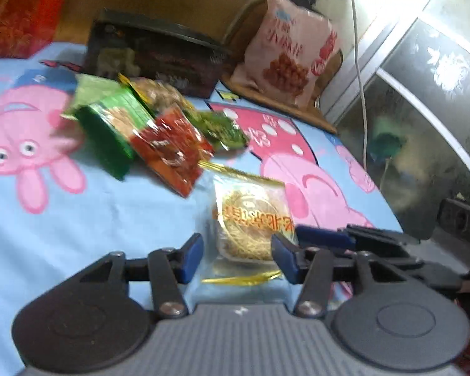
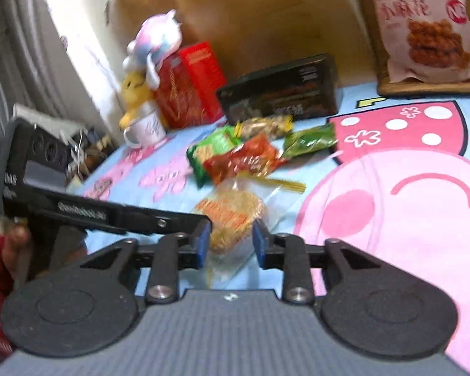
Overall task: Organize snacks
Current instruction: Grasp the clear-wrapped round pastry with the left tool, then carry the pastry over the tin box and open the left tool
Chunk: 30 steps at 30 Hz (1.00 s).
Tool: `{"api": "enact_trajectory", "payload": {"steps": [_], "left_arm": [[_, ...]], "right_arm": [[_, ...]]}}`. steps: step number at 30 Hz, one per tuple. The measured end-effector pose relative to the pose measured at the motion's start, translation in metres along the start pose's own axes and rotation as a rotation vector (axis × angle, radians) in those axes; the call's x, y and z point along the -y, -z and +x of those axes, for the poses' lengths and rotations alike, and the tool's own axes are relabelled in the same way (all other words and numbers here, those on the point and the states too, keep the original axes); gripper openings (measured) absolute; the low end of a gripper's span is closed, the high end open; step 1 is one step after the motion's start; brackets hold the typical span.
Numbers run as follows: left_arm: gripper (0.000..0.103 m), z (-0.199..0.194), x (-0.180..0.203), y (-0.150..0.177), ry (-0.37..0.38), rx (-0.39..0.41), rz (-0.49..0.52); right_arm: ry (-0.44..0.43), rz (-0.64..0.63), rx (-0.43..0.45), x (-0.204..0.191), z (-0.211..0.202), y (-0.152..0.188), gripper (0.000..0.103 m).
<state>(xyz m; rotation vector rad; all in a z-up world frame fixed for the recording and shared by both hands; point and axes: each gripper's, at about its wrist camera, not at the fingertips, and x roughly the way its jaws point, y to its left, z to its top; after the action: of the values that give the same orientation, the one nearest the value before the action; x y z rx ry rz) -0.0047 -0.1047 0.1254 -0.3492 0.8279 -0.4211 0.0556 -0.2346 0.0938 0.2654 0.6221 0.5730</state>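
A clear-wrapped round golden pastry [image 1: 253, 219] is seen at lower centre of the left wrist view, on the blue cartoon-printed sheet [image 1: 78, 228]. A cluster of small green and red foil snack packets [image 1: 159, 138] is placed above and left of it. Behind the cluster, toward the upper centre, a black rectangular box [image 1: 159, 53] is set, with a large pink snack bag [image 1: 293, 50] at its right.

Motion blur smears the green packet [image 1: 106, 131] and the red packet [image 1: 172, 150]; their print is unreadable. The picture's top edge cuts off the pink snack bag [image 2: 429, 25]. The dark box [image 1: 153, 53] label is illegible.
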Motion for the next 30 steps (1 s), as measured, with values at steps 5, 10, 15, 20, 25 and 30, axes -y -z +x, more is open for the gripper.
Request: {"api": "enact_trajectory", "payload": {"steps": [5, 10, 15, 20, 25, 30], "left_arm": [[0.063, -0.017, -0.026, -0.022, 0.016, 0.031, -0.004], [0.063, 0.015, -0.062, -0.059, 0.106, -0.063, 0.042], [0.07, 0.032, -0.063, -0.069, 0.139, -0.099, 0.088], [0.069, 0.037, -0.073, -0.079, 0.165, -0.11, 0.091], [0.056, 0.049, -0.087, -0.093, 0.185, -0.147, 0.127], [0.069, 0.034, -0.096, -0.12, 0.118, -0.04, 0.126]], "right_arm": [[0.043, -0.183, -0.053, -0.017, -0.002, 0.008, 0.059], [0.081, -0.256, -0.086, -0.021, 0.006, 0.016, 0.059], [0.122, -0.326, -0.095, -0.03, 0.014, 0.02, 0.061], [0.152, -0.318, -0.078, -0.029, 0.019, 0.017, 0.061], [0.084, -0.28, -0.083, -0.032, 0.023, 0.013, 0.06], [-0.145, -0.31, -0.081, -0.054, 0.019, 0.01, 0.059]]}}
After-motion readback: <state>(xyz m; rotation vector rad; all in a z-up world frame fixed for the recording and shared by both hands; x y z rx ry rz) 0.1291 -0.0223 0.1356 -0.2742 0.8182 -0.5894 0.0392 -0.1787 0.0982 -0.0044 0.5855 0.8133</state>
